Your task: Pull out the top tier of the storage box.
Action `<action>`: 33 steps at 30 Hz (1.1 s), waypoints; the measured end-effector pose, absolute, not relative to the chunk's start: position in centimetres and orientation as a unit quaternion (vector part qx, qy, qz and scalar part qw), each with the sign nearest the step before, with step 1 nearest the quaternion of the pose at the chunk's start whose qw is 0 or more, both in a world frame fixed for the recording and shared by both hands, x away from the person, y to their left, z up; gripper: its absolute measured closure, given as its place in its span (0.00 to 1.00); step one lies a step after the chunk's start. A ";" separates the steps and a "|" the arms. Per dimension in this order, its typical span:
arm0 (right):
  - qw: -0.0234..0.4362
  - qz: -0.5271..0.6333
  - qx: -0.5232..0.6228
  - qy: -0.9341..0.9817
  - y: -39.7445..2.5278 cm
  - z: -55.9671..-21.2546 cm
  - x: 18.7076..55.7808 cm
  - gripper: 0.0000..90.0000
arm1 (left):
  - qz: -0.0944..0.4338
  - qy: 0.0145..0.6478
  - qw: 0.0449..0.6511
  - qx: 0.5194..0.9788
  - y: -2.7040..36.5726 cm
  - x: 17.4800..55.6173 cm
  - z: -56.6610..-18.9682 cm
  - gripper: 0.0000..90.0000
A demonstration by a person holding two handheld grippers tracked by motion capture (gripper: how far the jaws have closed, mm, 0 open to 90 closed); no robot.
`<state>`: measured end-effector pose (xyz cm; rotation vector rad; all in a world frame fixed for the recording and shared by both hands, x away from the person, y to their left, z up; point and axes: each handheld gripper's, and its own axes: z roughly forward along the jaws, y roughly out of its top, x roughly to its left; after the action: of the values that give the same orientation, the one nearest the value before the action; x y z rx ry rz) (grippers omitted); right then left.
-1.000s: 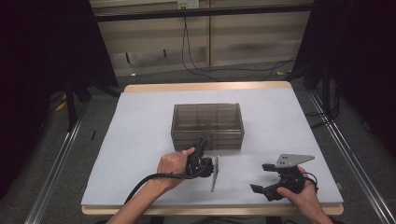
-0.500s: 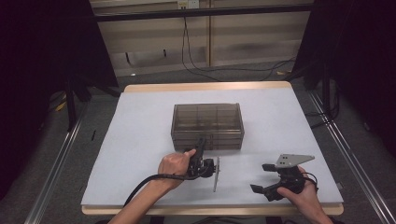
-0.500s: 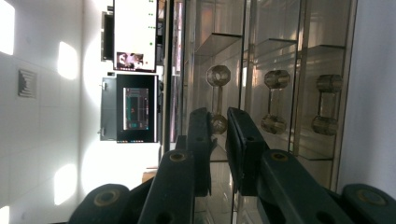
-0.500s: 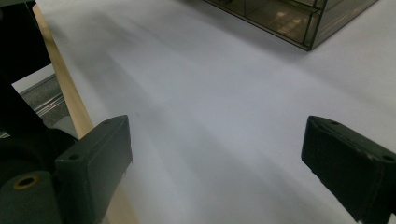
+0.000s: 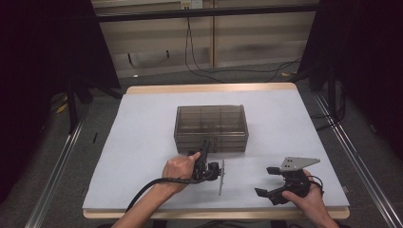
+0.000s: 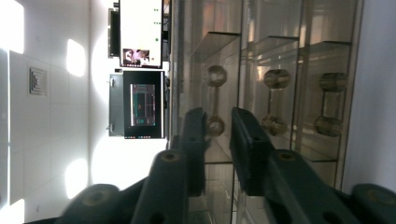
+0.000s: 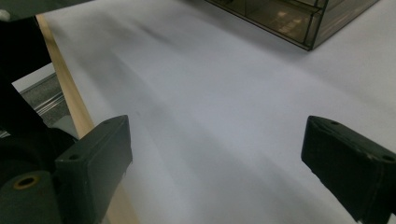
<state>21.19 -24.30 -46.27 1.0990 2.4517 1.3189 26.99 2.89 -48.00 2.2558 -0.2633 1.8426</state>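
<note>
1. Your left gripper (image 5: 206, 142) lies rolled on its side, with its tip against the front face of the drawer box (image 5: 211, 121), which stands in the middle of the tabletop (image 5: 142, 142), a little toward the far edge.
2. Compared with one second ago, almost nothing changes in the high view: the left gripper stays at the same place on the lower left part of the box front, and your left hand (image 5: 178, 168) holds the same pose.
3. In the left gripper view the jaws of the left gripper (image 6: 217, 116) stand narrow, and one knob of the drawer handle (image 6: 215, 74) sits in the gap between them. You cannot tell from here whether the pads already press on it.
4. No drawer is out of the box yet; all the fronts look flush.
5. Your right gripper (image 5: 264, 181) also does not move. It rests near the front right corner of the tabletop, well apart from the box, and its jaws stand wide with nothing between them (image 7: 219, 140).
6. In my judgement, this stillness means that the reach is finished and the grasp is being settled. The pull toward the front edge is probably the next step, and the box may slide with it if nothing holds it.
</note>
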 end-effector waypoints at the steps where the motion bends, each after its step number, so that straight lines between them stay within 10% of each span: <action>1: 0.075 0.439 0.366 0.817 -24.3 -46.3 21.2 0.10 | 0.628 -0.088 0.110 0.766 2.9 27.0 -48.1 0.84; 33: 0.073 0.439 0.364 0.818 -24.3 -46.3 21.2 0.10 | 0.630 -0.096 0.113 0.762 3.3 26.2 -48.0 0.90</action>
<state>21.20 -24.31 -46.28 1.0942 2.4582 1.3174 26.22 3.26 -47.97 2.2360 -0.2828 1.8495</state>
